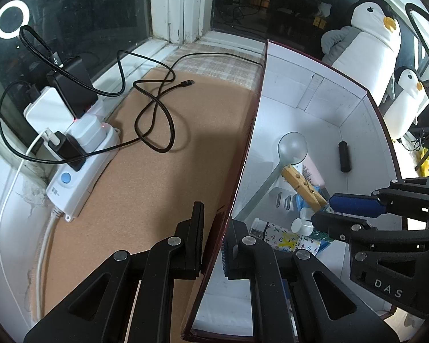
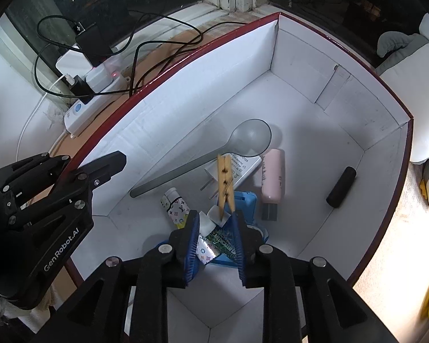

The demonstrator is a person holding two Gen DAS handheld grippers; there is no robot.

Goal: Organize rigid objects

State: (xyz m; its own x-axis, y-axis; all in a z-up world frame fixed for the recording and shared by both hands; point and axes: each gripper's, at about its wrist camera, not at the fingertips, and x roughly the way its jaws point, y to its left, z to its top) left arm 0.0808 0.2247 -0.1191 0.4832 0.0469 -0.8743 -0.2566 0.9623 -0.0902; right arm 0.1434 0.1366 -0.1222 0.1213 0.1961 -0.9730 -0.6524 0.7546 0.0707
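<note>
While the left gripper [image 1: 213,238] straddles the box wall [image 1: 244,154], fingers parted, the right gripper [image 2: 216,233], also parted, brackets the wooden clothespin [image 2: 225,183] rising toward 12 o'clock inside the box.

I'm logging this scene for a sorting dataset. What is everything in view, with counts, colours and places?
box: 1, white inside, red rim, on the sill
spoon: 1, grey translucent, in box
clothespin: 1, wooden, over the pile in box
pink tube: 1, in box
black cylinder: 1, in box
white charger: 1, in box
patterned tube: 1, in box
power strip: 1, white, on cork mat
penguin plush: 2, beside box
left gripper: straddles box wall
right gripper: open, over pile
</note>
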